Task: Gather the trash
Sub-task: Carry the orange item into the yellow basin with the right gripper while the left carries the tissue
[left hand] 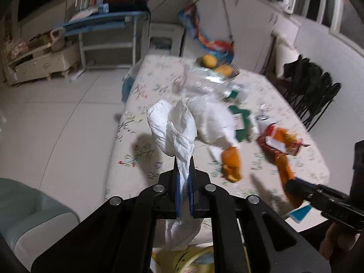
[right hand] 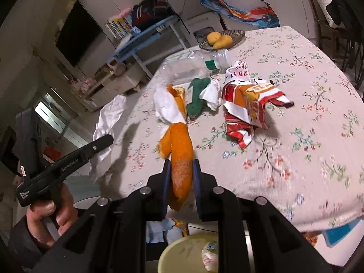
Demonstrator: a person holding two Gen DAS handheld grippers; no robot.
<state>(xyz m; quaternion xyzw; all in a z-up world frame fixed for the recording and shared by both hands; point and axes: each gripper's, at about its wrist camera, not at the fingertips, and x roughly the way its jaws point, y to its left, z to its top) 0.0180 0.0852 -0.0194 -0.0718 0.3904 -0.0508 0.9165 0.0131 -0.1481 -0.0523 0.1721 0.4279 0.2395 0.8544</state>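
Note:
My left gripper [left hand: 184, 166] is shut on a crumpled white tissue [left hand: 175, 129] and holds it above the near edge of the table; the tissue also shows in the right wrist view [right hand: 107, 122]. My right gripper [right hand: 182, 166] is shut on a strip of orange peel [right hand: 180, 157], also held above the table edge [left hand: 284, 168]. On the floral tablecloth [right hand: 295, 136] lie a torn red-orange snack wrapper [right hand: 248, 104], a green wrapper [right hand: 196, 95], white tissue [right hand: 166, 104], more peel [right hand: 177, 95] and a clear plastic bottle [right hand: 193, 66]. A yellow bin [right hand: 188, 252] stands below the grippers.
A wire basket with yellow fruit [right hand: 220, 38] stands at the table's far end. A dark chair with clothes [left hand: 311, 86] is at the table's right side. A blue shelf with books [left hand: 109, 22] and a low cabinet [left hand: 38, 63] stand by the far wall.

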